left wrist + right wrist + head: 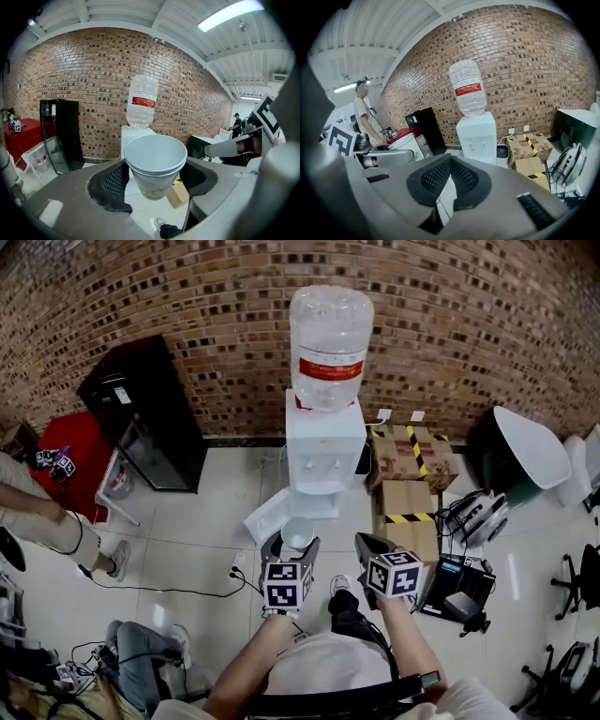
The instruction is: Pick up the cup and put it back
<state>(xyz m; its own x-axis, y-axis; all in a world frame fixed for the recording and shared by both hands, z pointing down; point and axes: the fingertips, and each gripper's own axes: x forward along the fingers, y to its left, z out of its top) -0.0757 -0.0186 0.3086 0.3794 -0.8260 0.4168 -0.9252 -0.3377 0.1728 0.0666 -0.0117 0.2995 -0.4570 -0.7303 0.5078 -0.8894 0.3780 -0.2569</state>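
floor cable (178, 589): runs across the tiles left of the operator; a trip or snag risk if the walk-up drifts that way.
left gripper (294, 549): jaws part-open and clamped on the cup, one mesh pad on each side of the wall just under the rim.
cup (154, 161): white, upright, held in the air over the floor in front of the water dispenser and not touching it.
cup rim: shows a double line, so it looks like two nested cups. Likely risk: the pads hold only the outer one, and the inner one shifts or lifts out if tilted.
grip risk: the wall is thin. More squeeze probably ovals or creases it; less squeeze lets the taper slide down through the pads.
water dispenser (324, 460): taps and ledge sit ahead. Coming in too fast or too low could knock the cup base on the ledge and tip it.
put-back spot: I can't tell from these views; a wrong guess means a drop onto the floor.
right gripper (450, 161): jaws closed, nothing between them, beside the left one. Could bump the cup if the hands converge.
cardboard boxes (411, 457): just right of the dispenser; they leave little room on that side.
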